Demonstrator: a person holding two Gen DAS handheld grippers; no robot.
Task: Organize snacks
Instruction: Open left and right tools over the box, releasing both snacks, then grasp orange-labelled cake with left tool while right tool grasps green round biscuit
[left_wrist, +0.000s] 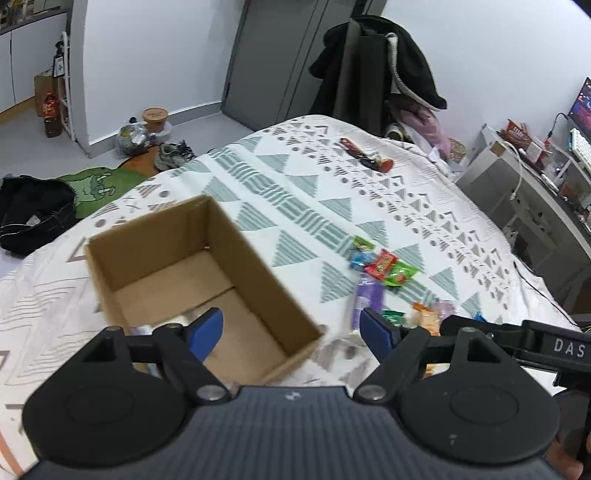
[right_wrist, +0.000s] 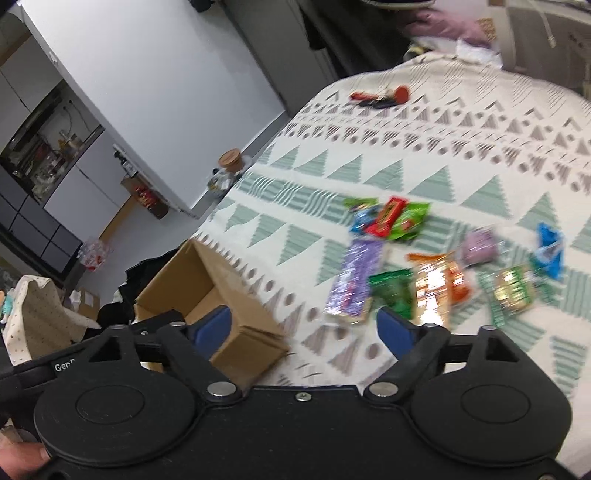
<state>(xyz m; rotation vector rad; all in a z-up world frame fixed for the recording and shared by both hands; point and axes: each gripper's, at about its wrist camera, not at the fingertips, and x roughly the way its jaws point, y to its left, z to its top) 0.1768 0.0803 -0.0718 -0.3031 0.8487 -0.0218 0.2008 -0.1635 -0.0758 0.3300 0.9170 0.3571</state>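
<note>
Your left gripper (left_wrist: 291, 328) hangs over the near corner of the box (left_wrist: 177, 236), jaws spread wide with nothing between them; your right gripper (right_wrist: 304, 326) is likewise spread and empty, hovering over the bedspread (right_wrist: 424, 140) between the box and the snacks (right_wrist: 391, 221). Judging by how things lie, the job is barely begun: the box floor looks mostly bare, with only something pale and blurred at its near end, partly hidden behind the left fingers, and you cannot tell what it is. Nearly all the packets remain loose on the bedspread to the right of the box: a green, red and blue cluster farther out, then a purple bar (right_wrist: 354, 280), a green packet (right_wrist: 393, 291), an orange one (right_wrist: 437, 291), a lilac one (right_wrist: 480, 243), a blue one (right_wrist: 550, 251) and a green-and-gold one (right_wrist: 511, 293) nearer you. The purple bar sits closest to the box and just ahead of the right gripper, so it looks like the easiest first pick. Open bedspread lies between the packets and the box, leaving a clear path across; mind the box's upright right wall when you carry anything over it. Red and dark items (left_wrist: 369, 157) lie far across the bed, well apart from the rest. The bed's right edge drops off not far beyond the outermost packets.
</note>
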